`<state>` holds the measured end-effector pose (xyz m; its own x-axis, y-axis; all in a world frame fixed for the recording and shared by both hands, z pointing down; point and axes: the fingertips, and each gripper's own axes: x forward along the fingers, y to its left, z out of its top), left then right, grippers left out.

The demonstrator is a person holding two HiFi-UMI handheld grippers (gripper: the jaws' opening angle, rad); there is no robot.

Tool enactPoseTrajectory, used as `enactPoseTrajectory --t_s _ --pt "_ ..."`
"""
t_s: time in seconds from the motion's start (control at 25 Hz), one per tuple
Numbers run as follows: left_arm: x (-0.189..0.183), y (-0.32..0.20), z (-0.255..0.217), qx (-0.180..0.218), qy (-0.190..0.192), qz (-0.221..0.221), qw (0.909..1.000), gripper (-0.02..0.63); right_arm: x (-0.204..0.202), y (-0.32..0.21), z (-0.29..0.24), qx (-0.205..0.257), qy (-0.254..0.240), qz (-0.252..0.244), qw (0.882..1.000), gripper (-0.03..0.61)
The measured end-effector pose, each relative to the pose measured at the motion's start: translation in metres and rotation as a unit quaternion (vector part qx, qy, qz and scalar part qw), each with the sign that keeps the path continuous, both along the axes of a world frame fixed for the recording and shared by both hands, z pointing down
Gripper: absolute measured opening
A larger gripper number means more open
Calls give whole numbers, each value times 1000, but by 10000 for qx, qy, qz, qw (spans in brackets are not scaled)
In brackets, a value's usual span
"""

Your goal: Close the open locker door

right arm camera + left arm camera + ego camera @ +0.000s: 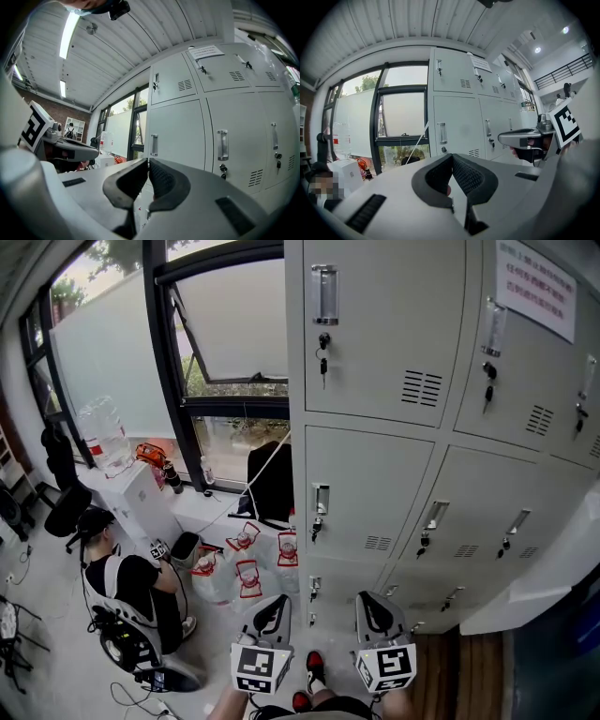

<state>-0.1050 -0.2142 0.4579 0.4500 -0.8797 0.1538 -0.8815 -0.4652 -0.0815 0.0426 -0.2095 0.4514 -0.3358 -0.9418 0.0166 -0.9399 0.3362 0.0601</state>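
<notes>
A wall of grey lockers (375, 343) fills the right of the head view. Keys hang in several of their locks. At the lower right a pale door panel (544, 577) juts out from the locker row towards me; its inside is hidden. My left gripper (278, 601) and right gripper (368, 599) are held low, side by side, short of the bottom lockers and left of that panel. Both are shut with nothing between the pads. Ahead of my left gripper (451, 157) are closed locker doors (454, 122). Closed doors (180, 126) also lie ahead of my right gripper (148, 161).
A person (127, 582) sits at the lower left beside a white water dispenser (141, 502). Several clear bags with red labels (246, 563) lie on the floor below the window (230, 324), whose sash is tilted open. A notice (534, 282) hangs on an upper locker.
</notes>
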Motion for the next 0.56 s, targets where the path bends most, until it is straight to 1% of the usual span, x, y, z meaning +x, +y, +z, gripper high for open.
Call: enactPoseTrajectory --t_s 0.28,0.56 --pt "-1 -2 3 -44 31 -34 10000 21 -2 -2 0 28 35 -51 10000 23" --pt "2 -6 5 -72 33 -21 10000 21 1 -5 4 -40 30 -32 10000 23"
